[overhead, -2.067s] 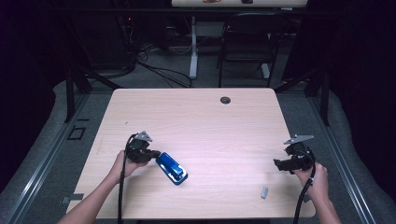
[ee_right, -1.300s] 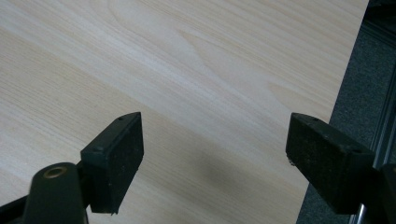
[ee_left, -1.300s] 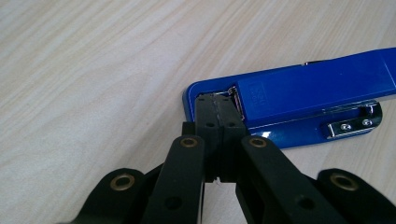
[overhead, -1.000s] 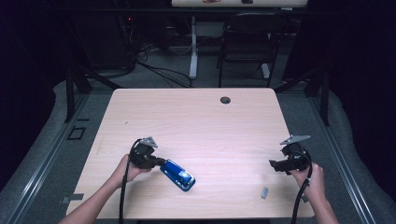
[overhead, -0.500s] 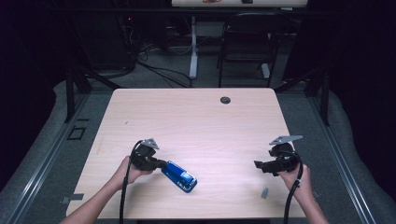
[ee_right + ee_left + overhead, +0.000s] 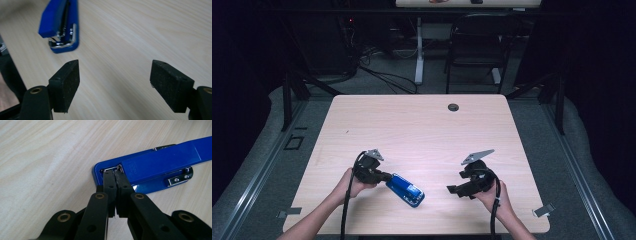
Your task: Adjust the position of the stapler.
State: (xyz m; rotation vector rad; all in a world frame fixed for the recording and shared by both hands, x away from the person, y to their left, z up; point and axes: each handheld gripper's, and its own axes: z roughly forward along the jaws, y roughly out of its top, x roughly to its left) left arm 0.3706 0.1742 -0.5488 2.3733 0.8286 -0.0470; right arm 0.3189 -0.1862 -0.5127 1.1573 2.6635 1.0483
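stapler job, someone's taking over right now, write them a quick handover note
Left gripper: shut, its tips pinching the hinge end of the blue stapler.
Right gripper: jaws wide, nothing between them though they have just been closing a little, aimed at the stapler's front end.
Stapler: lies on the table near its front edge, between the two grippers.
Done: stapler pinned at one end.
Left: probably bring the right gripper onto the free end.

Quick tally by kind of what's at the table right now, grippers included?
Blue stapler: 1
Handheld grippers: 2, the left gripper shut on the stapler's rear end, the right gripper open, nothing between its jaws, which have just been closing
Round black grommet in the table: 1
Total: 4
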